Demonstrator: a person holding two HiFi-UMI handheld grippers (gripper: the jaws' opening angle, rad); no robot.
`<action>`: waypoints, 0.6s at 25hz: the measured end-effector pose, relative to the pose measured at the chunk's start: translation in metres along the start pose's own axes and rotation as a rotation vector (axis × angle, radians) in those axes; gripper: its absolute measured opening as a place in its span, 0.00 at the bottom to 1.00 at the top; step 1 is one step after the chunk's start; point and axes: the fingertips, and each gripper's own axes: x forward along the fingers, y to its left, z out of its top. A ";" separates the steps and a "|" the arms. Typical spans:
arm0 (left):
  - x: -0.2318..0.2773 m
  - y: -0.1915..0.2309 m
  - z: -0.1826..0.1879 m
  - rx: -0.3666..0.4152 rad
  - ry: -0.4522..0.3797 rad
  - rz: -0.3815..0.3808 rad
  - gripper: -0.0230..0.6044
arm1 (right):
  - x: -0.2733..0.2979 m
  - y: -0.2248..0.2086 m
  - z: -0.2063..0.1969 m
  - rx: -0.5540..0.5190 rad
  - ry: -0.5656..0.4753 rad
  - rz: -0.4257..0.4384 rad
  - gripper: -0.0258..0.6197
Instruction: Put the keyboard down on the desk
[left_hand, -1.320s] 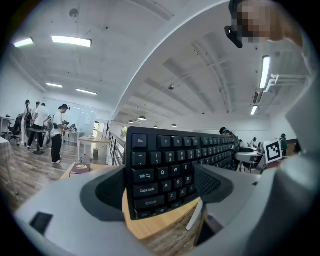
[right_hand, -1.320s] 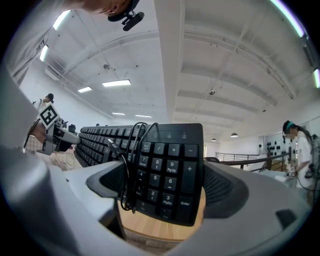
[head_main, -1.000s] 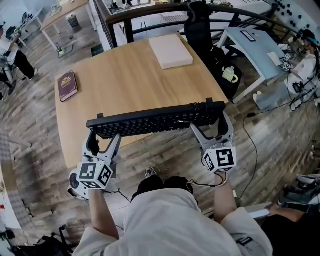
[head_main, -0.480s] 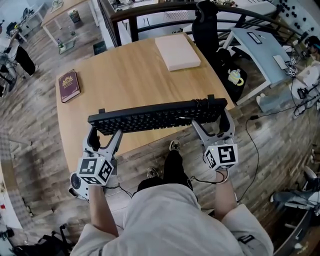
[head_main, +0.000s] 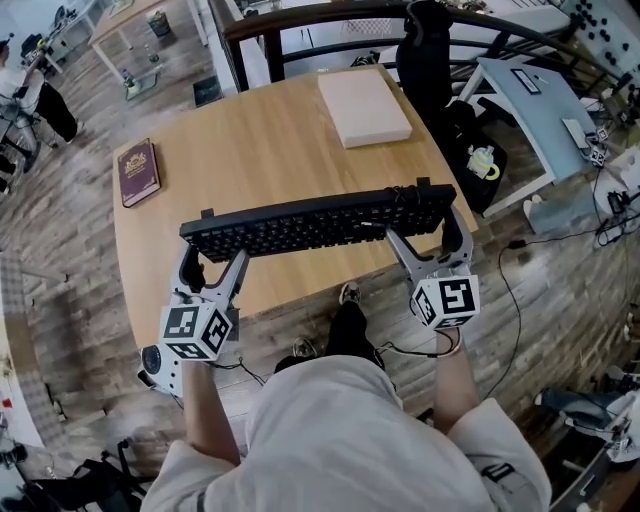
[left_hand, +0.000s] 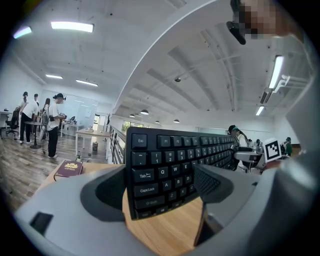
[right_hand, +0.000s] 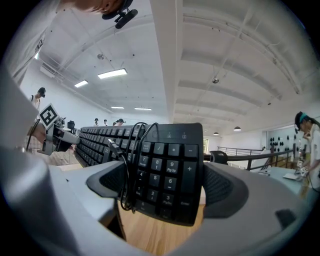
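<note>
A long black keyboard is held by its two ends over the near edge of the wooden desk. My left gripper is shut on its Esc end; the left gripper view shows the keyboard clamped between the jaws of that left gripper, with desk wood below it. My right gripper is shut on the number-pad end. In the right gripper view the keyboard fills the jaws of the right gripper. Its coiled black cable lies over the keys there.
A dark red book lies at the desk's left edge. A pale flat box rests at the far right. Behind the desk are a black chair and a dark railing. A light blue table stands to the right.
The person has stepped closer, and both grippers have carried the keyboard forward, from off the desk's near edge to over its front strip. Both grips are unchanged.
</note>
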 end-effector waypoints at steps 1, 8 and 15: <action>0.006 -0.001 -0.001 0.000 0.002 0.007 0.71 | 0.006 -0.005 -0.003 0.002 0.002 0.006 0.78; 0.051 -0.006 -0.001 -0.015 0.031 0.029 0.71 | 0.049 -0.041 -0.019 0.026 0.043 0.044 0.78; 0.090 -0.013 -0.014 -0.037 0.079 0.049 0.71 | 0.081 -0.071 -0.050 0.057 0.109 0.077 0.78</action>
